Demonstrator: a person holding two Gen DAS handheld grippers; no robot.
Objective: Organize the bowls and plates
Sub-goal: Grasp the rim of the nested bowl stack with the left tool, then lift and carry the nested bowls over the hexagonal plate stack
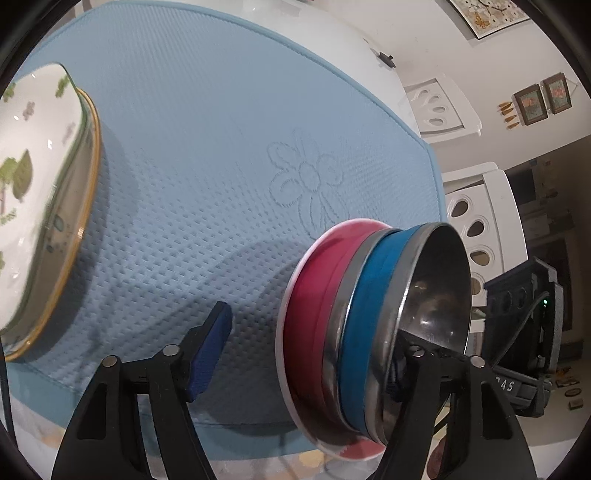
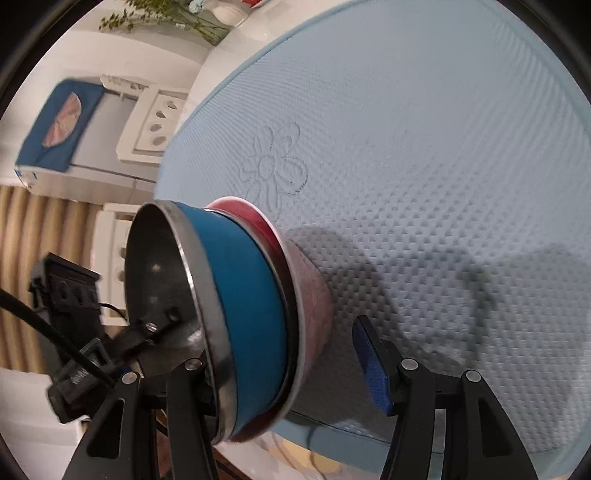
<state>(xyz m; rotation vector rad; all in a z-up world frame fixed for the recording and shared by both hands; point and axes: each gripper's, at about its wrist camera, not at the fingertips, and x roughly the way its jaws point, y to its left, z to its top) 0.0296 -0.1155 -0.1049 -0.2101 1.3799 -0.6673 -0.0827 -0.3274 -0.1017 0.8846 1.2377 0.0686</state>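
A steel bowl with a blue outer wall [image 1: 373, 314] sits nested in a red bowl [image 1: 314, 295] near the edge of a light blue mat [image 1: 207, 155]. My left gripper [image 1: 310, 343] straddles the stack's wall: one finger reaches inside the steel bowl, and the blue outer pad [image 1: 210, 354] stands clear of the red side. From the opposite side, my right gripper [image 2: 284, 350] straddles the blue bowl [image 2: 251, 314] and the red bowl [image 2: 314, 295] the same way, with a gap at its outer pad [image 2: 369, 362]. A white floral plate [image 1: 33, 147] rests on a gold-rimmed dish [image 1: 79, 229] at the far left.
The mat covers a white round table [image 1: 332, 33] and carries a stitched flower [image 1: 306, 181]. White chairs with oval cutouts [image 1: 476, 229] stand beyond the table edge. A blue cloth on a white unit [image 2: 59, 125] lies to the left in the right wrist view.
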